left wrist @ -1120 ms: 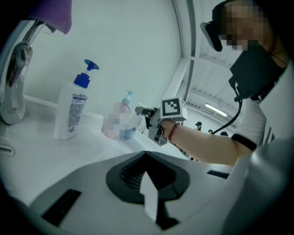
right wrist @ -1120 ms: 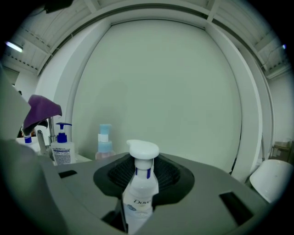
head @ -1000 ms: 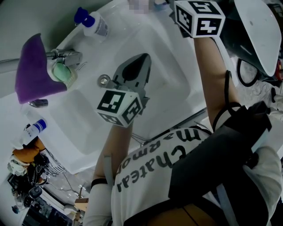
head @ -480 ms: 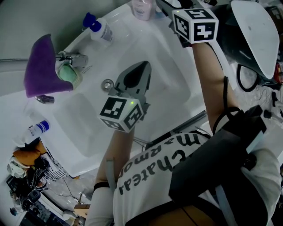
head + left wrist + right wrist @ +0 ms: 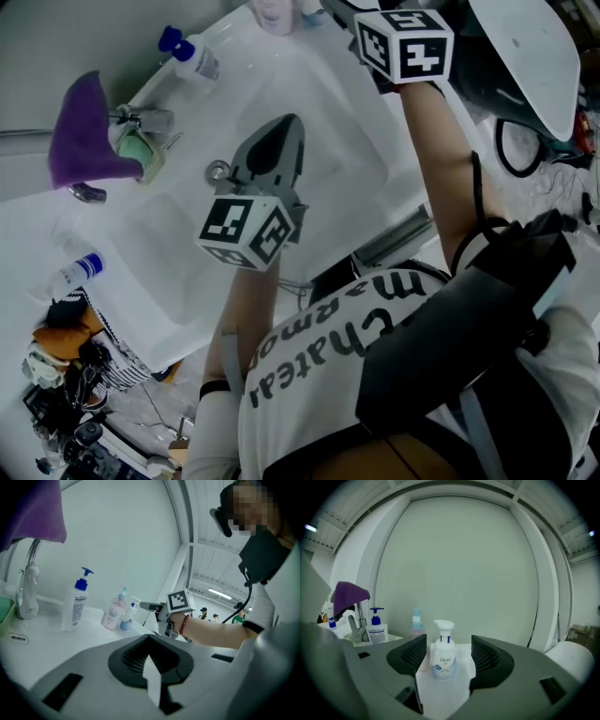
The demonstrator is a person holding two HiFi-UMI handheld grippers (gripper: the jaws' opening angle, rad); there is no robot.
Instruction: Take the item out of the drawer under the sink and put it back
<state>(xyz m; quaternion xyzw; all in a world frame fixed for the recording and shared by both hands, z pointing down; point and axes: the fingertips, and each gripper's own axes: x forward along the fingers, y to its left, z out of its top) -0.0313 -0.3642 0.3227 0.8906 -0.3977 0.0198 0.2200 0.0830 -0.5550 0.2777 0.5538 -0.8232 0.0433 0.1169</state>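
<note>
Over the white sink (image 5: pixel 178 272), the left gripper (image 5: pixel 279 141) hovers above the basin, its jaws pressed together with nothing between them. At the back ledge is the right gripper (image 5: pixel 448 644) — its jaws have just been opening and now stand spread wide. A purple cloth (image 5: pixel 82 131) hangs over the tap (image 5: pixel 145 119), and a blue-capped pump bottle (image 5: pixel 190 54) stands just beside it. Smallest of all, the Dove foam bottle (image 5: pixel 443 658) — upright on the ledge, framed between those spread jaws, neither pad touching it.
</note>
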